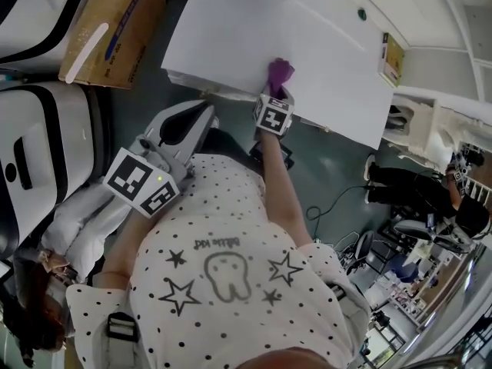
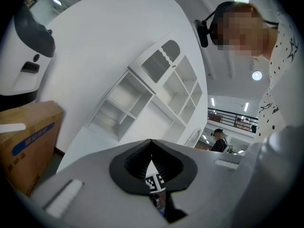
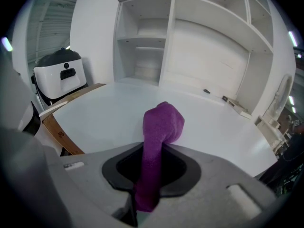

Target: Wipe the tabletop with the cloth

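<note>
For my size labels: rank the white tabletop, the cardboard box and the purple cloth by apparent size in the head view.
1. white tabletop
2. cardboard box, cut off by the frame's top edge
3. purple cloth, bunched up

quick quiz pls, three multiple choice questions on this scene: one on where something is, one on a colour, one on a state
1. Where is the brown cardboard box?
A. on the white tabletop
B. beside it, at the person's left
C. under it

2. What colour is the fuzzy terry cloth?
A. purple
B. green
C. yellow

3. How is the right gripper?
A. open, empty
B. shut, empty
C. shut on the cloth

Answers:
1 B, the head view shows it off the tabletop's left edge.
2 A, both the head view and the right gripper view show it purple.
3 C, the right gripper view shows the cloth pinched between its jaws.
</note>
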`<action>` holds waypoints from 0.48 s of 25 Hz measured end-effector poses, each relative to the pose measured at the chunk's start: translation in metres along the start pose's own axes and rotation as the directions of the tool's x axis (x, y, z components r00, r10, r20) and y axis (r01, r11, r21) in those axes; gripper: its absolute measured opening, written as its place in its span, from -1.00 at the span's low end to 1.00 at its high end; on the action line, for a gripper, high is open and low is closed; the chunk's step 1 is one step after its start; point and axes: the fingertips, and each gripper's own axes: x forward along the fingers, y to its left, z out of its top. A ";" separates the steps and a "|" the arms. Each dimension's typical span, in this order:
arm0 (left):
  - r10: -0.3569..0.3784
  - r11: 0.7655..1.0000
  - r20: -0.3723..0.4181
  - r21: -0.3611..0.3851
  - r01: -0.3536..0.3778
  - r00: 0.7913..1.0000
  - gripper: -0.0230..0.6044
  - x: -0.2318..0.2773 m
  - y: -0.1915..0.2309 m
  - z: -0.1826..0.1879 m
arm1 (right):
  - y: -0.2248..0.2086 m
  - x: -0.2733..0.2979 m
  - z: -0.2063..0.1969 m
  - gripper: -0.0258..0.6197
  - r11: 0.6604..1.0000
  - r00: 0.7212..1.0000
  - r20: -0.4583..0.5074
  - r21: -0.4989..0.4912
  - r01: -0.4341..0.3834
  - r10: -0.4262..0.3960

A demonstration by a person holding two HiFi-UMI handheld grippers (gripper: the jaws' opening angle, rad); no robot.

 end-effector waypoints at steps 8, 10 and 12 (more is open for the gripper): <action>0.007 1.000 -0.002 -0.009 -0.007 1.000 -0.94 -0.014 0.018 0.005 | 0.005 0.001 0.003 -0.71 1.000 1.000 0.000 0.018 0.021 -0.021; 0.010 1.000 0.000 -0.013 -0.010 1.000 -0.94 -0.016 0.020 0.006 | 0.009 0.001 0.003 -0.71 1.000 1.000 -0.002 0.019 0.020 -0.019; 0.007 1.000 -0.003 -0.015 -0.007 1.000 -0.94 -0.017 0.022 0.006 | 0.014 0.000 0.004 -0.71 1.000 1.000 0.001 0.012 0.015 -0.015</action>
